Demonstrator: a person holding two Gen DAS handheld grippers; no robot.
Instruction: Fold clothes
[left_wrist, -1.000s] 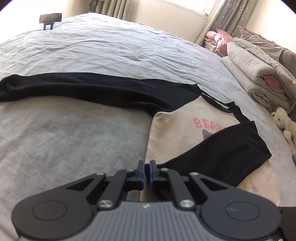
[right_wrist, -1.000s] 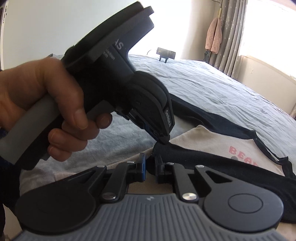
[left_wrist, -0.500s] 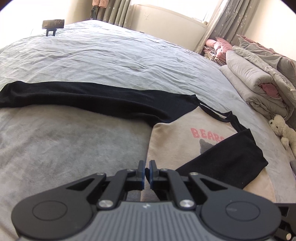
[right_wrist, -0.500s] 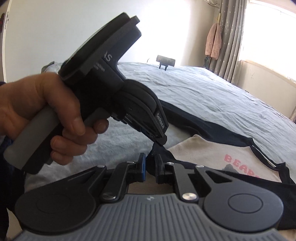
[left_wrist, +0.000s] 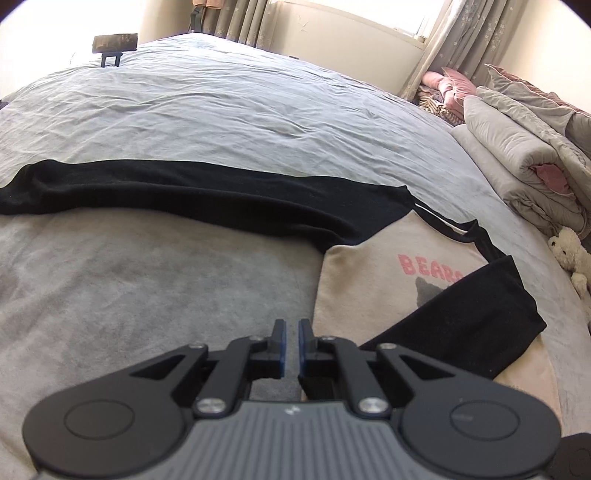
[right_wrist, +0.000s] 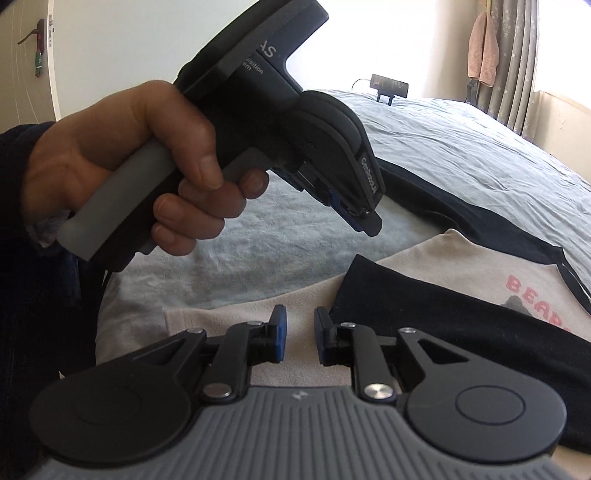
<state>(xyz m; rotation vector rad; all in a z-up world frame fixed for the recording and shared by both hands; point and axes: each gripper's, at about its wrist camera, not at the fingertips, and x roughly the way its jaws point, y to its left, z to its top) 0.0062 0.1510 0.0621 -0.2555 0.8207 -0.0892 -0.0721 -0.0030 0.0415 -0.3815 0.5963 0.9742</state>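
Note:
A beige shirt (left_wrist: 369, 284) with pink "BEAR" lettering and black sleeves lies flat on the grey bed (left_wrist: 221, 110). One sleeve (left_wrist: 184, 188) stretches out to the left. The other sleeve (left_wrist: 461, 325) is folded across the body; its cuff (right_wrist: 369, 291) lies just right of my right gripper (right_wrist: 299, 325). That gripper's jaws are opening over the beige cloth, with nothing between them. My left gripper (left_wrist: 291, 332), held in a hand (right_wrist: 122, 166), hovers shut and empty above the shirt's left edge. It also shows from the side, the left gripper (right_wrist: 364, 221) tilted down.
Folded grey quilts (left_wrist: 517, 155) and pink cushions (left_wrist: 447, 85) pile up at the right of the bed. A white teddy (left_wrist: 570, 254) sits below them. A small black device on a stand (left_wrist: 114, 40) is at the far edge. Curtains (right_wrist: 517, 55) hang behind.
My right gripper's jaws have spread apart and come off the black cuff, which now lies on the beige body. The left gripper has stayed shut and hardly moved.

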